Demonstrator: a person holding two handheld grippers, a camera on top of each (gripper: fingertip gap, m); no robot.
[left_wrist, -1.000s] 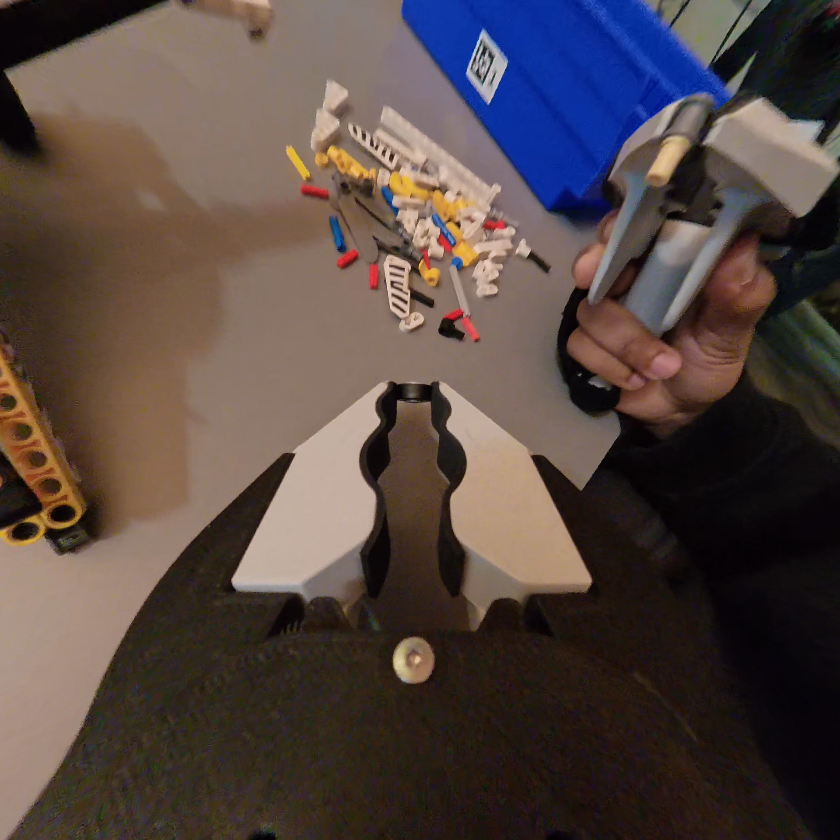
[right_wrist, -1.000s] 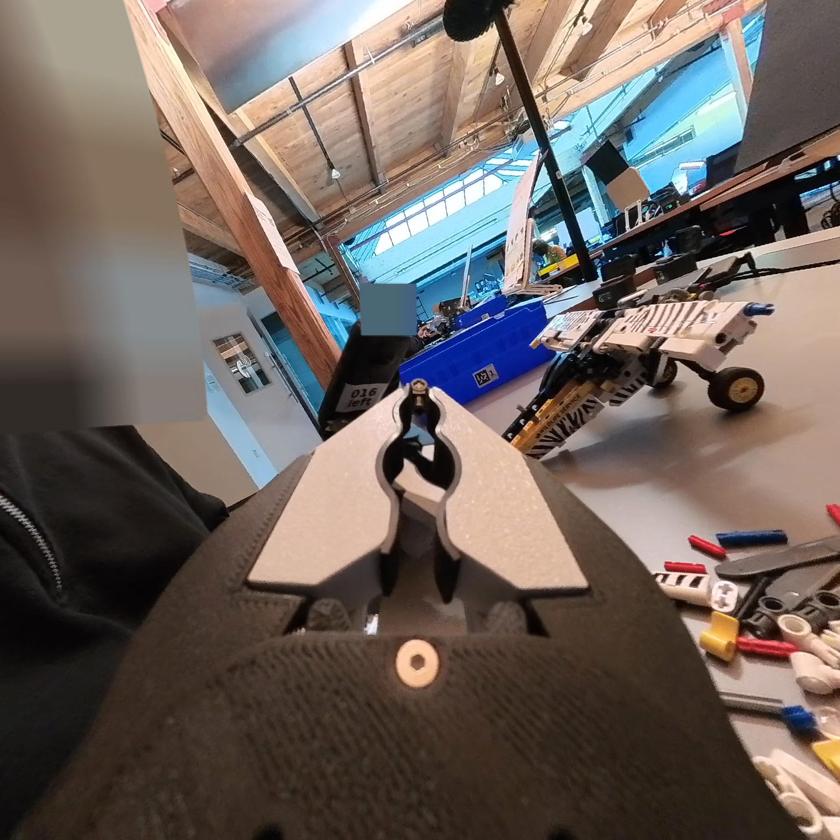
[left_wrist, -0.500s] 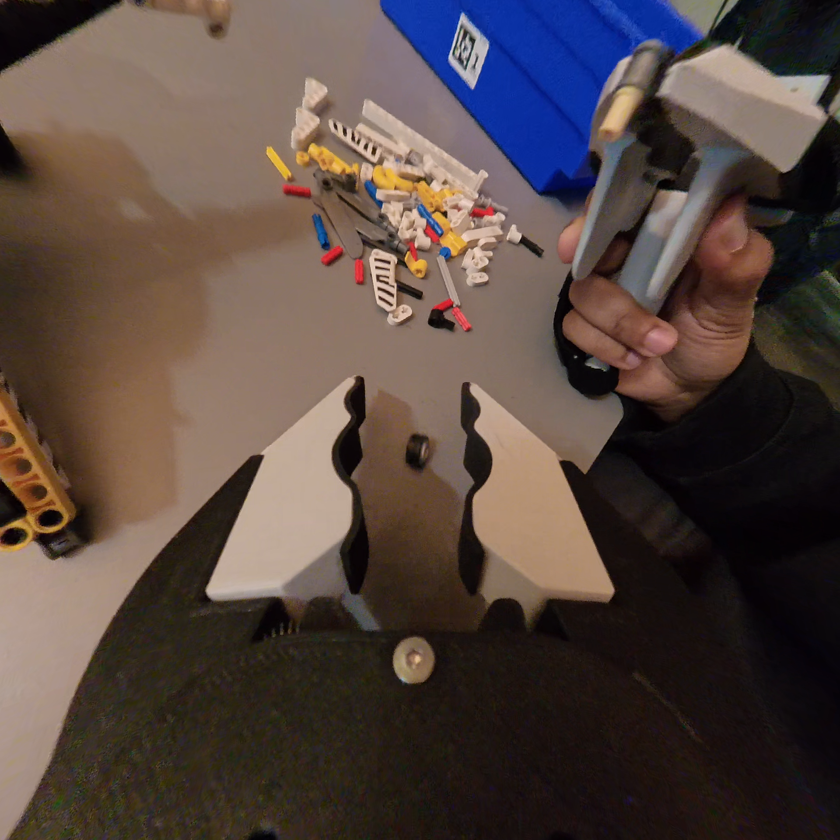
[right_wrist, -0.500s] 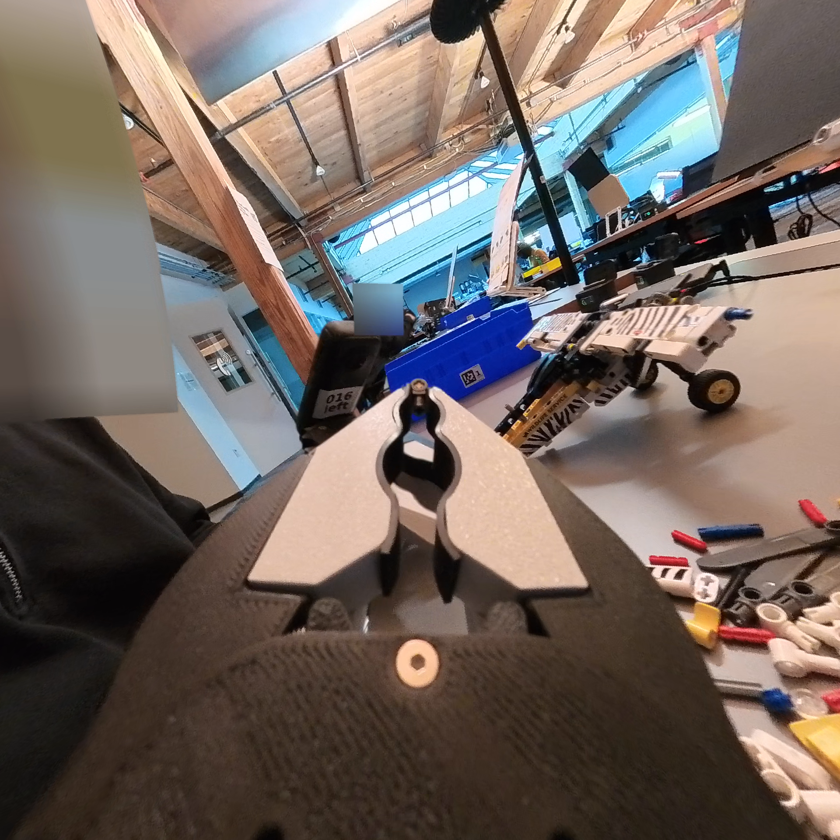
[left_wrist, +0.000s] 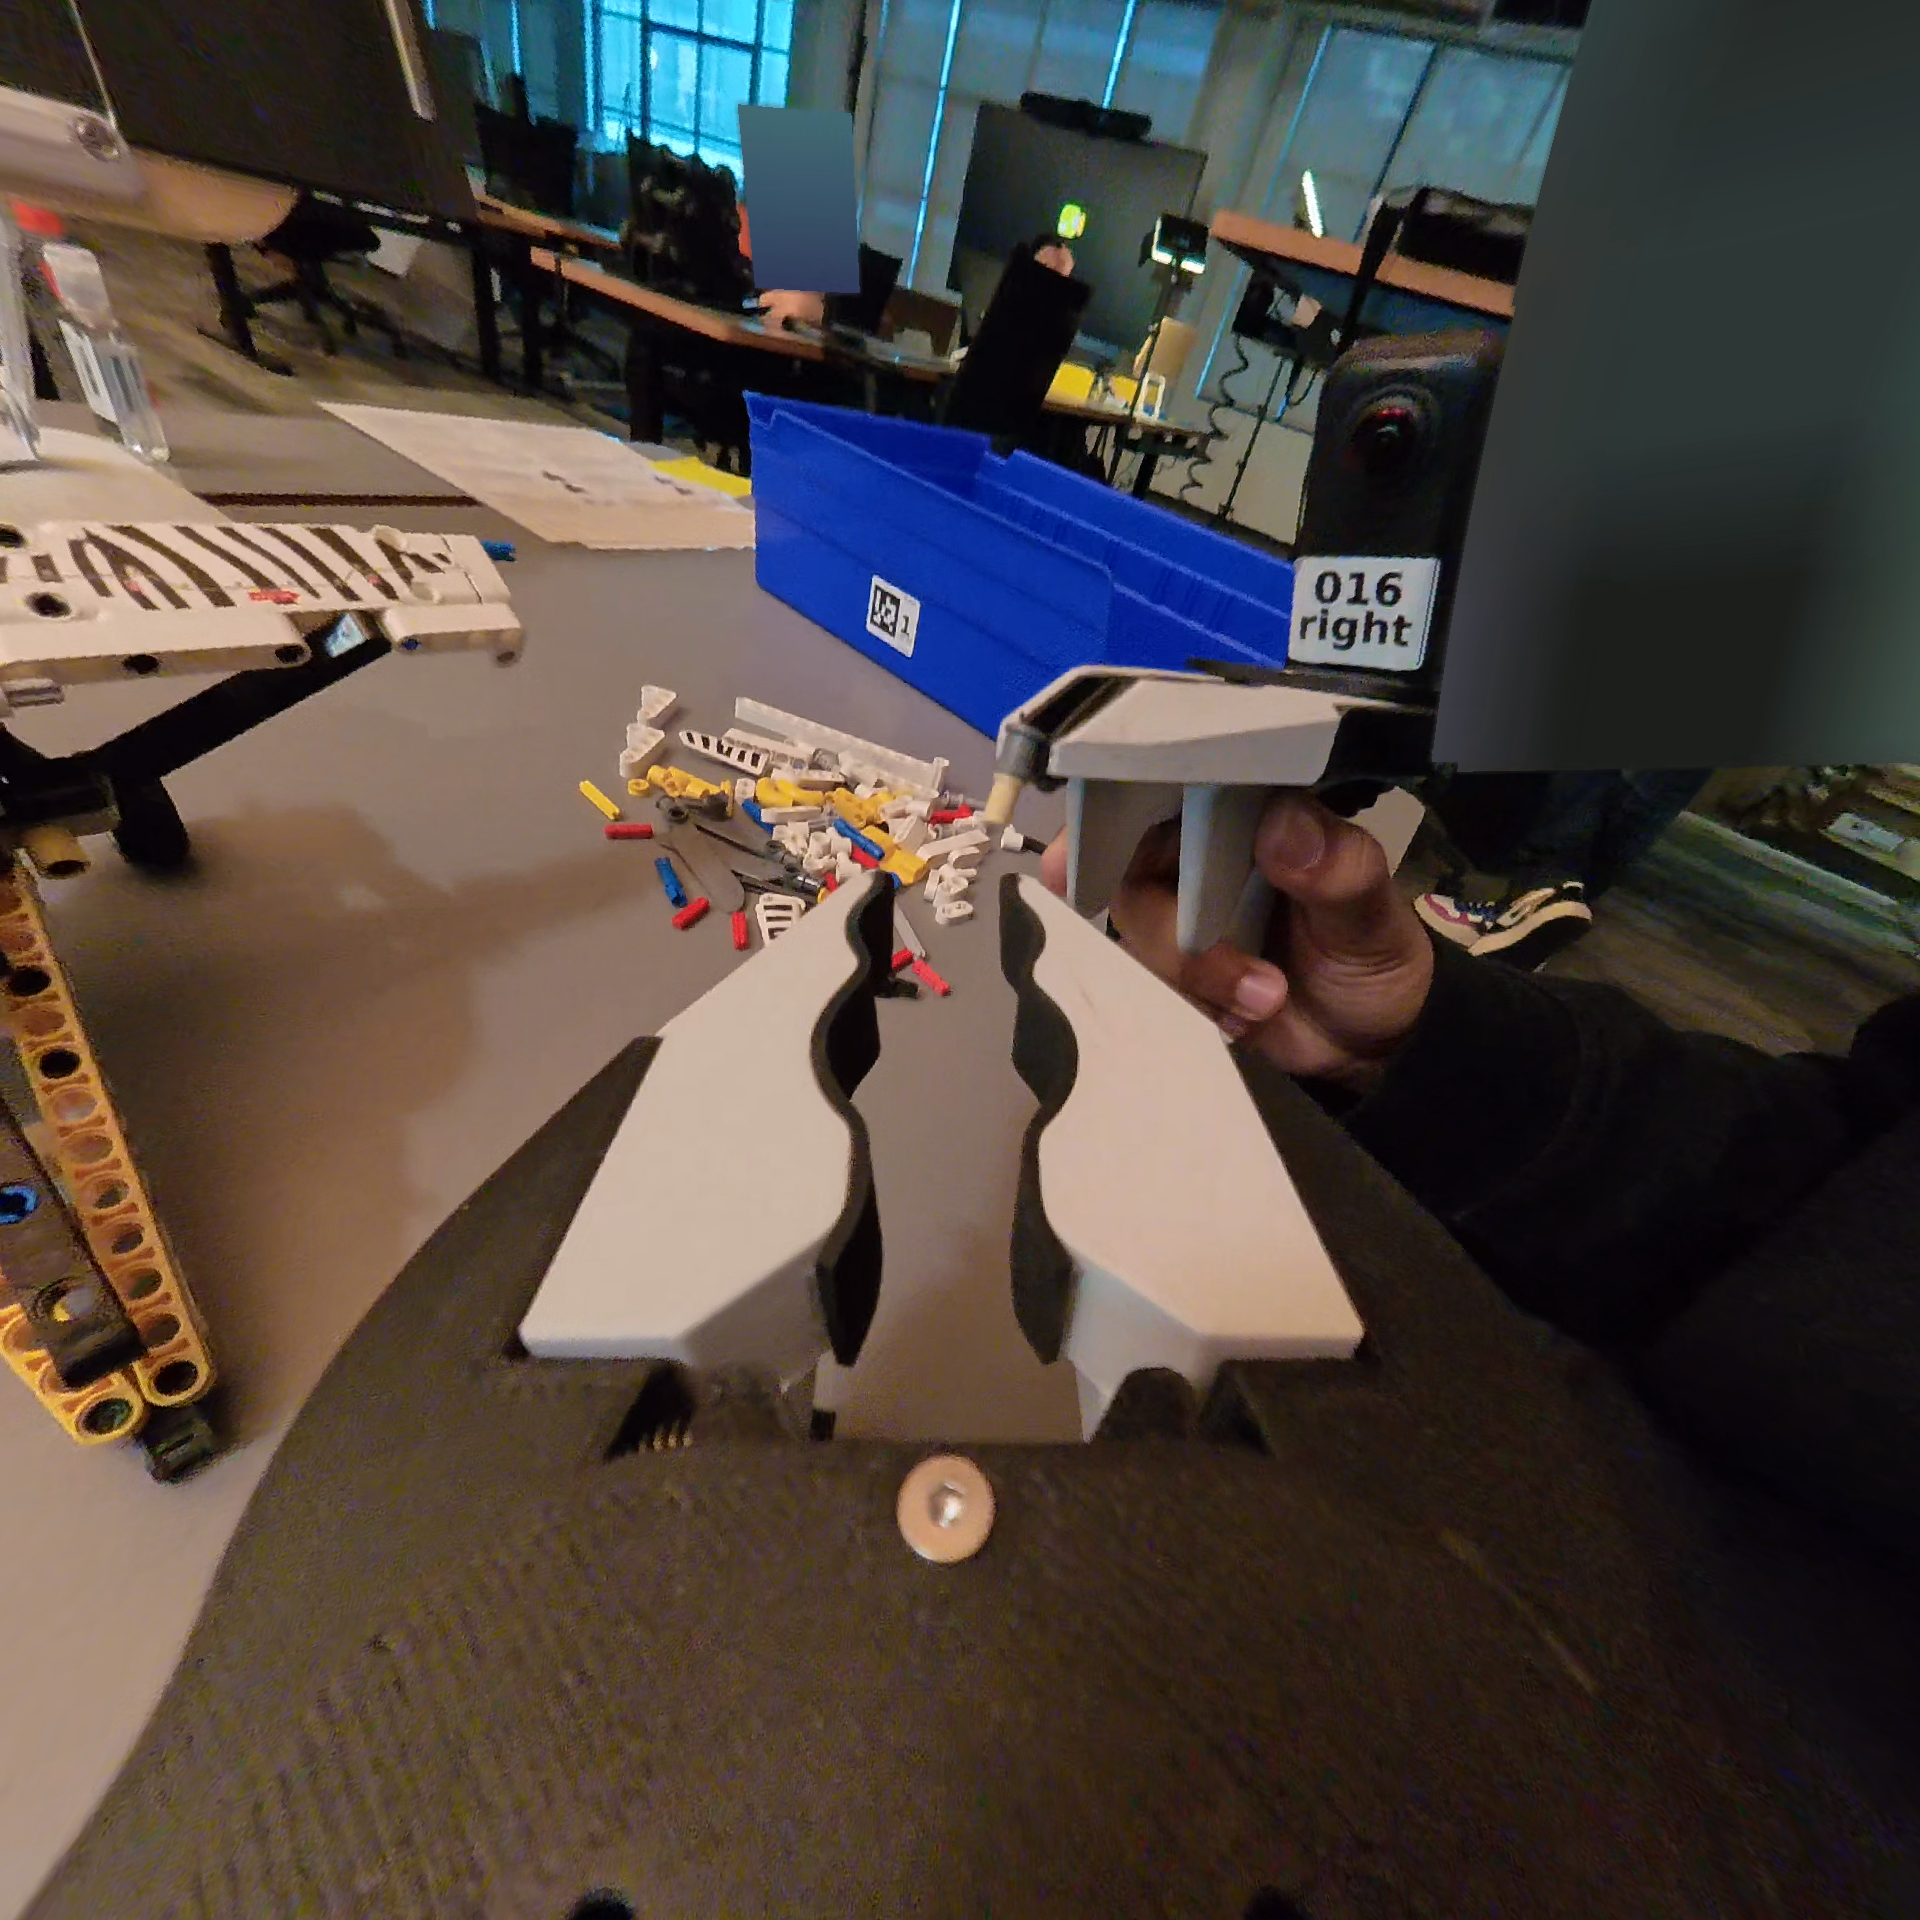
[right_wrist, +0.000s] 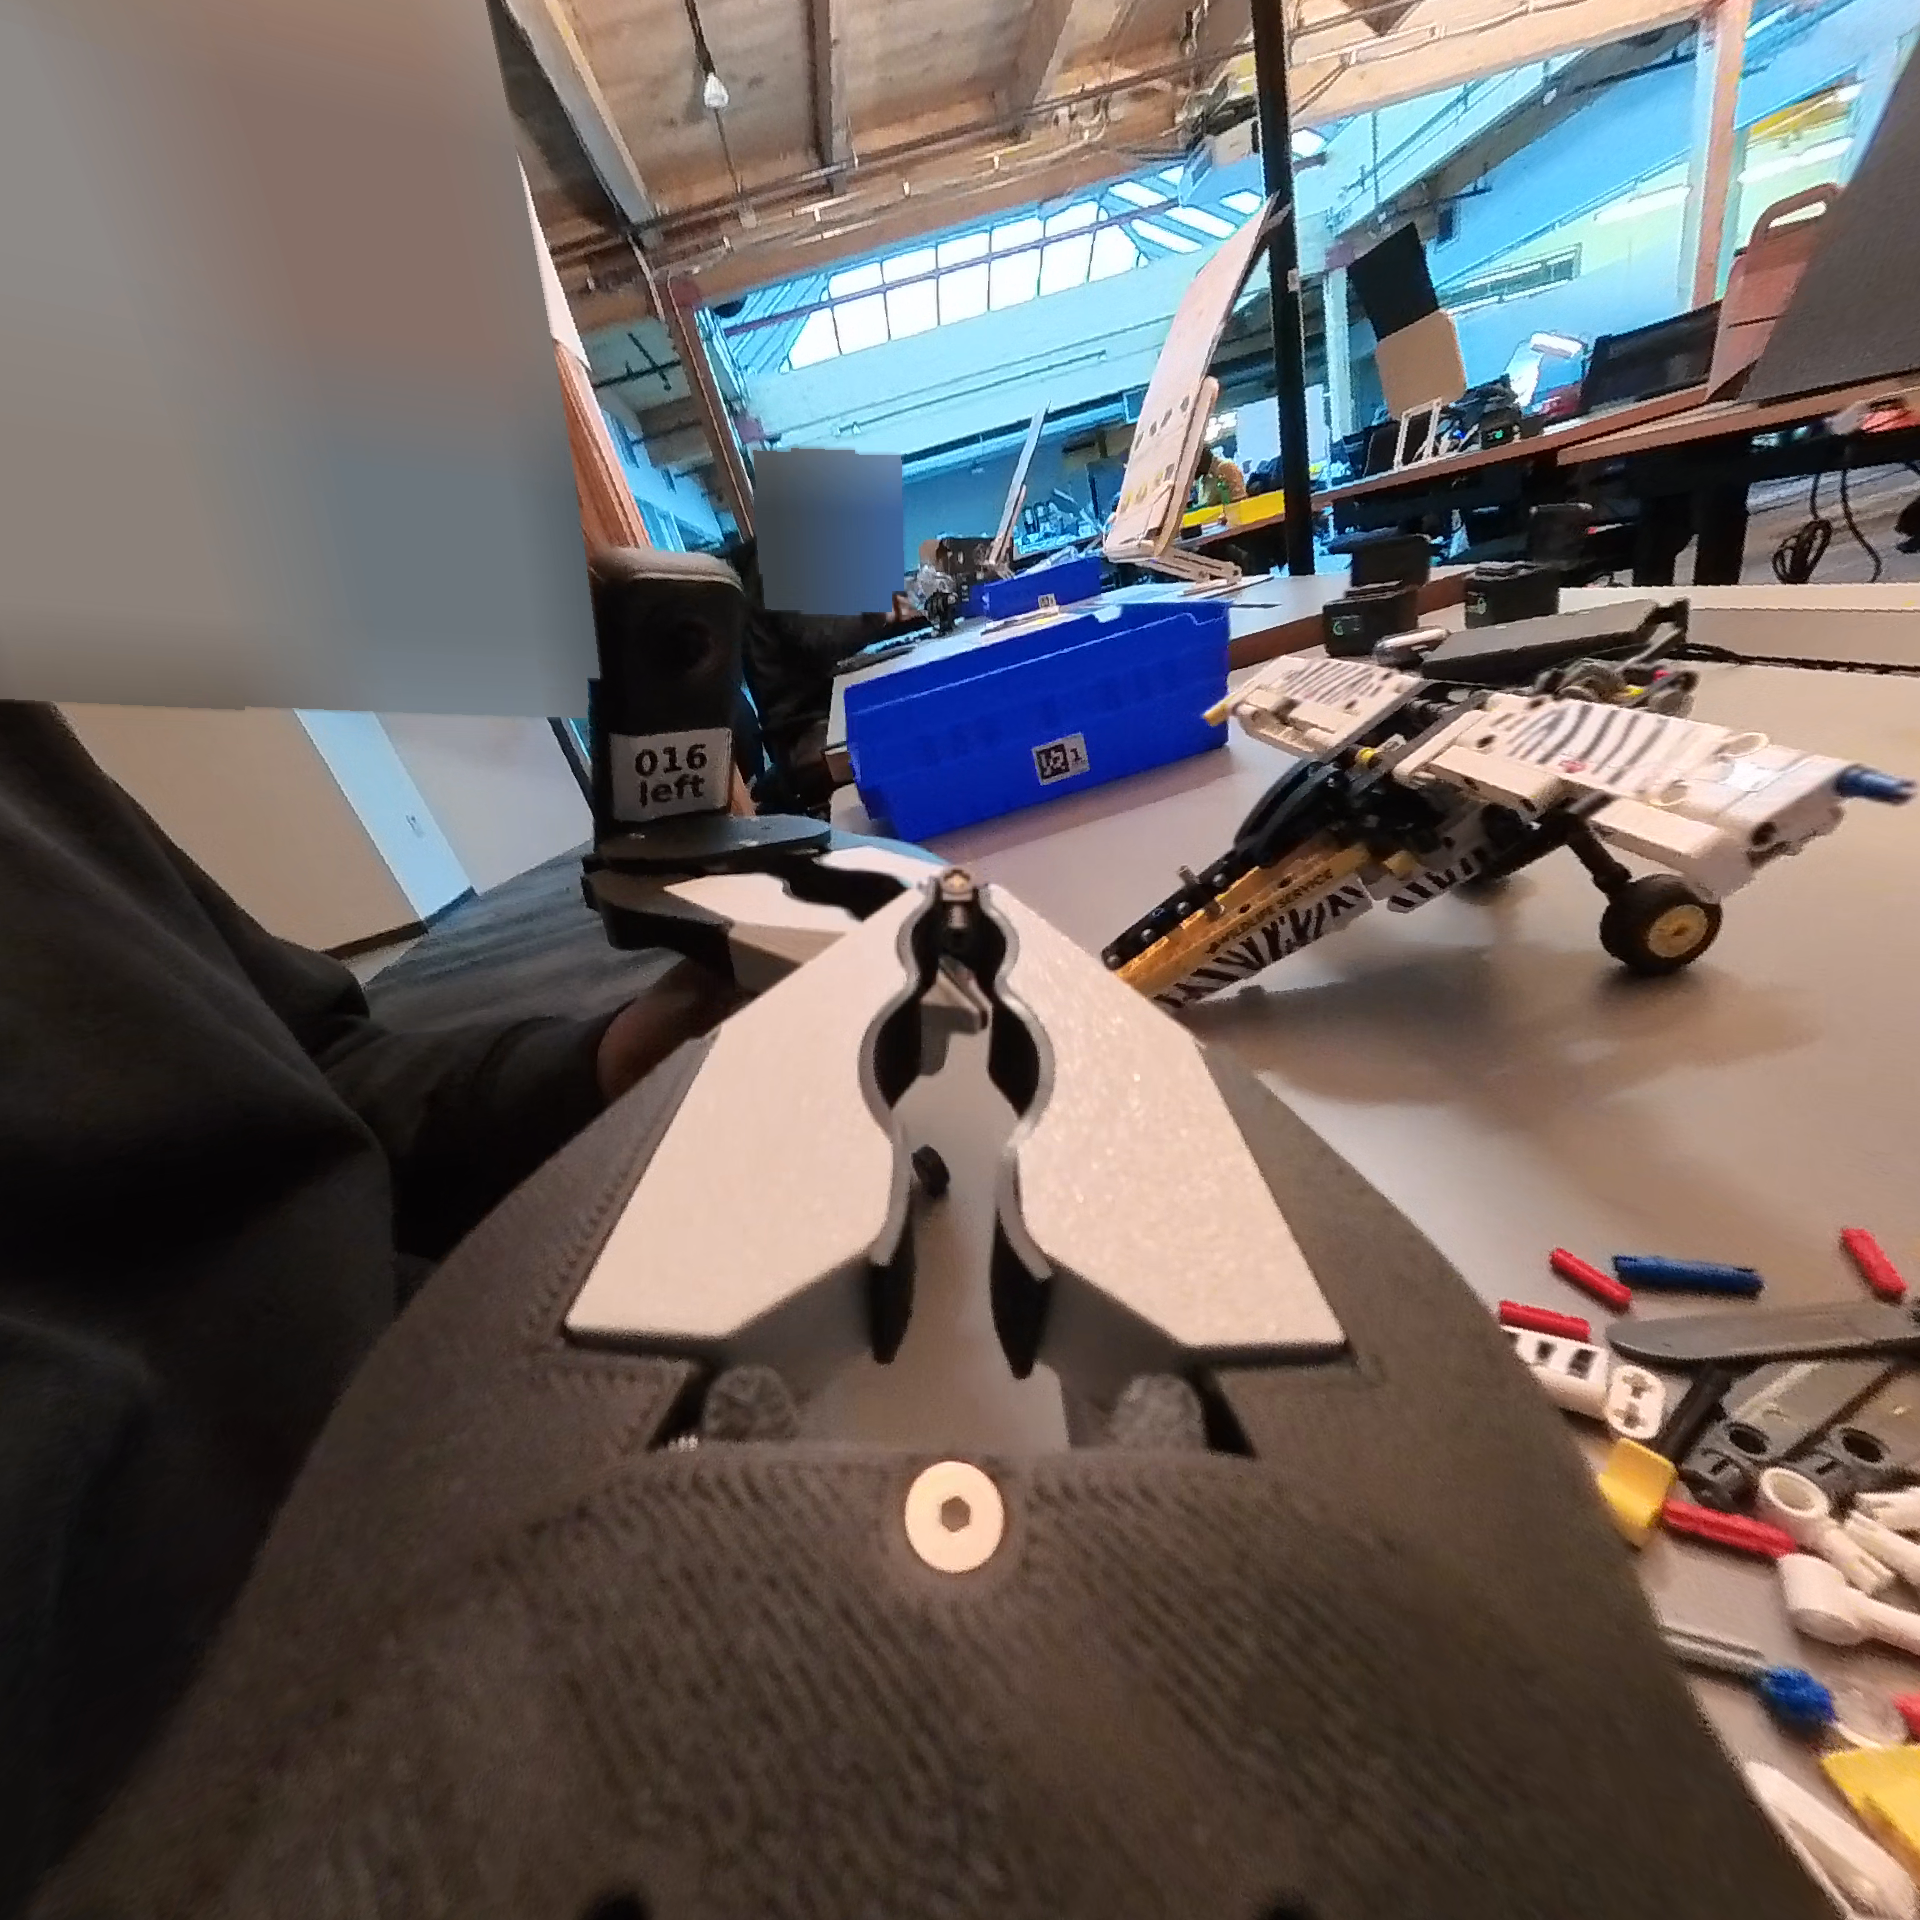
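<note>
In the left wrist view the left gripper (left_wrist: 940, 894) stands released: its jaws are apart and only the bare grey table (left_wrist: 364, 987) shows between them. Just ahead of the jaw tips lies a pile of loose pieces (left_wrist: 810, 821), white, yellow, red, blue and dark grey, and beyond that a blue bin (left_wrist: 997, 561). To the right of the jaws and a little above them a hand (left_wrist: 1299, 956) holds the right gripper (left_wrist: 1023, 758), which is clenched on a small grey pin (left_wrist: 1006, 795) with a tan end pointing down toward the pile. Far to the left of the jaws a zebra-striped model (left_wrist: 239, 592) stands on the table, its yellow holed beam (left_wrist: 83, 1174) reaching down to the tabletop

In the right wrist view the right gripper (right_wrist: 954, 896) is closed with the pin pinched at the very tips of its jaws. The left gripper sits just behind and to the left of those tips, close to but apart from them. A small black piece (right_wrist: 932, 1164) lies on the table below the jaws. Ahead and to the right stands the model on its wheels, with the bin further back, and the loose pieces lie low on the right
</note>
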